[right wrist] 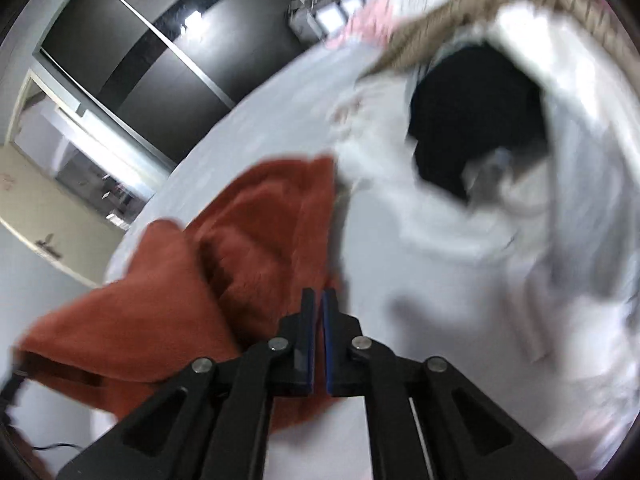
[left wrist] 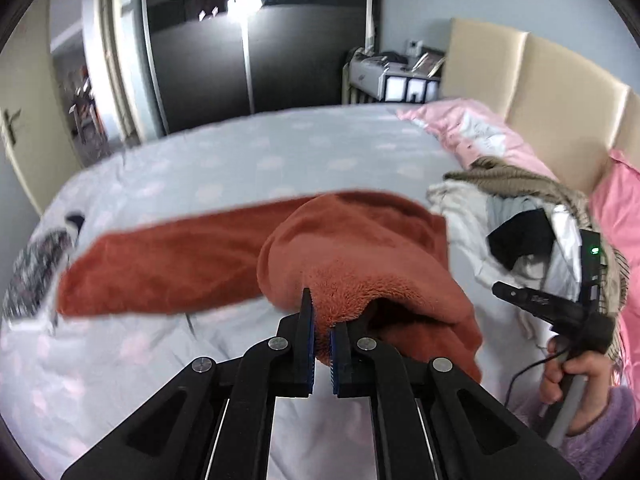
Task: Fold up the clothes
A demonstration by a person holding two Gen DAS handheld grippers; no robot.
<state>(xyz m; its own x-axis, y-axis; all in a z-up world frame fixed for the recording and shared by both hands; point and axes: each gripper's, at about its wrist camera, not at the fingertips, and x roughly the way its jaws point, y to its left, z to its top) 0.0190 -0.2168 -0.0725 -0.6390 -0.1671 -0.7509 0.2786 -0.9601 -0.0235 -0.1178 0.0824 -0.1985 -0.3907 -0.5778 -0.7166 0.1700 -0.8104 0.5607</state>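
A rust-red fleece garment (left wrist: 192, 256) hangs stretched above the bed, blurred at its left end. My left gripper (left wrist: 322, 312) is shut on a bunched fold of it, and the cloth hides the right fingertip. In the right wrist view the same fleece (right wrist: 240, 236) lies to the left of my right gripper (right wrist: 316, 292), whose jaws stand almost together with nothing between them. A hand (left wrist: 580, 376) in a lilac sleeve holds the right gripper (left wrist: 500, 289) at the right, in front of the clothes pile.
A pile of clothes (left wrist: 480, 208) lies at the right: white, beige knit and a black garment (right wrist: 472, 120). The pale dotted bedsheet (left wrist: 240, 152) spreads beneath. A pink pillow (left wrist: 472, 124) and beige headboard (left wrist: 540, 96) lie behind, a dark wardrobe (left wrist: 240, 64) beyond.
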